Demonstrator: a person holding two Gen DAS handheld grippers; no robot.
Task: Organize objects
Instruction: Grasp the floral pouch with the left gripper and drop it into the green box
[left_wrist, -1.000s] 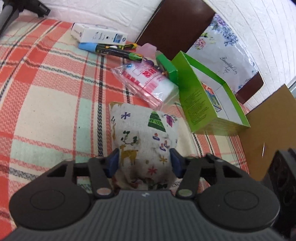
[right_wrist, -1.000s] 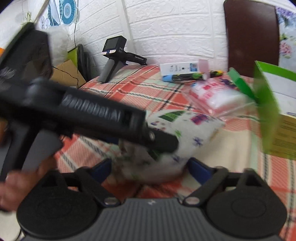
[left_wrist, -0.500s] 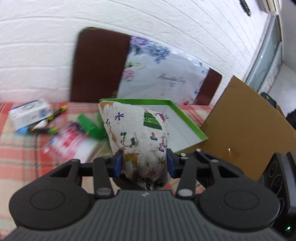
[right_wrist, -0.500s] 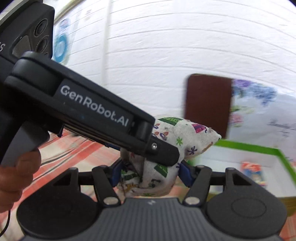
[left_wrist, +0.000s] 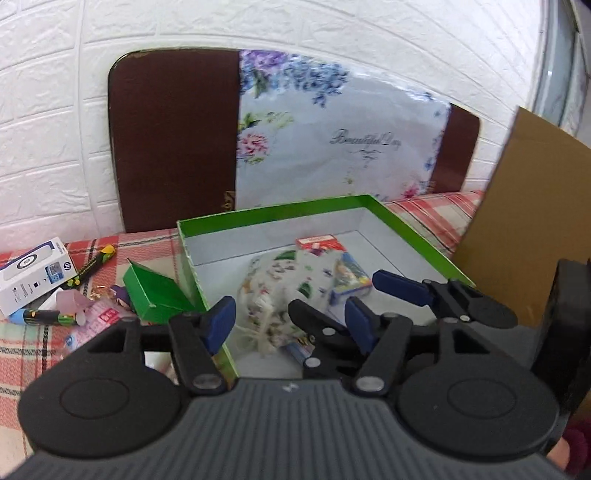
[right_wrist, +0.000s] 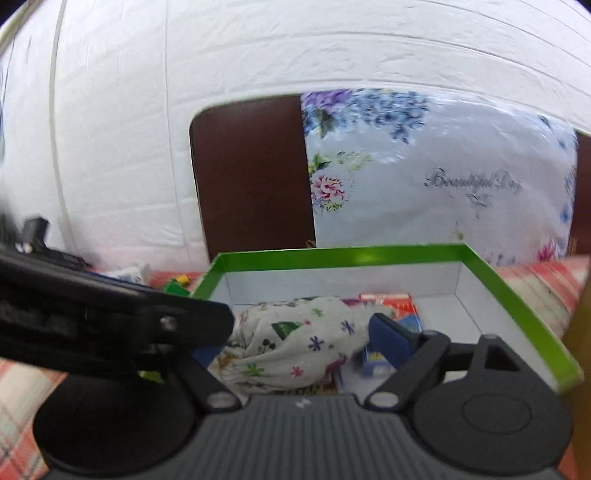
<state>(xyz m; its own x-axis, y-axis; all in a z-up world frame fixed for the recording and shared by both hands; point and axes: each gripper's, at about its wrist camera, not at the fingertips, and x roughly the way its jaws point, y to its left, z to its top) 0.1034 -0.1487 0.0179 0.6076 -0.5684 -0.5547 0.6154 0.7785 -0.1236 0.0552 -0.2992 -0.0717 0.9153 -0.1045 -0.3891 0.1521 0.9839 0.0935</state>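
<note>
On the far left, on the plaid cloth (left_wrist: 33, 343), I see the white carton (left_wrist: 31, 275), the markers (left_wrist: 90, 264) and a small green box (left_wrist: 155, 295) lying outside the big green box (left_wrist: 266, 212). Those look like the pieces left for me to tidy.

My left gripper (left_wrist: 291, 321) has just been opening. Its blue pads stand clear of the printed fabric pouch (left_wrist: 280, 291), which sits between them without being pressed.

The pouch is inside the green box, on its white floor, leaning on the card packs (left_wrist: 351, 275) at its right. In the left wrist view it is blurred, so I can't tell whether it has fully settled.

I judge it light, soft and slumpy, like a small beanbag. It won't break or slip, but it will sag, so I'd pinch it across the plump middle, not at a loose corner.

In the right wrist view its long axis runs left to right across the box, with the tapered corner pointing right towards the cards.

My right gripper (right_wrist: 295, 341) has also just been opening, jaws wide on either side of the pouch, not squeezing it.
</note>
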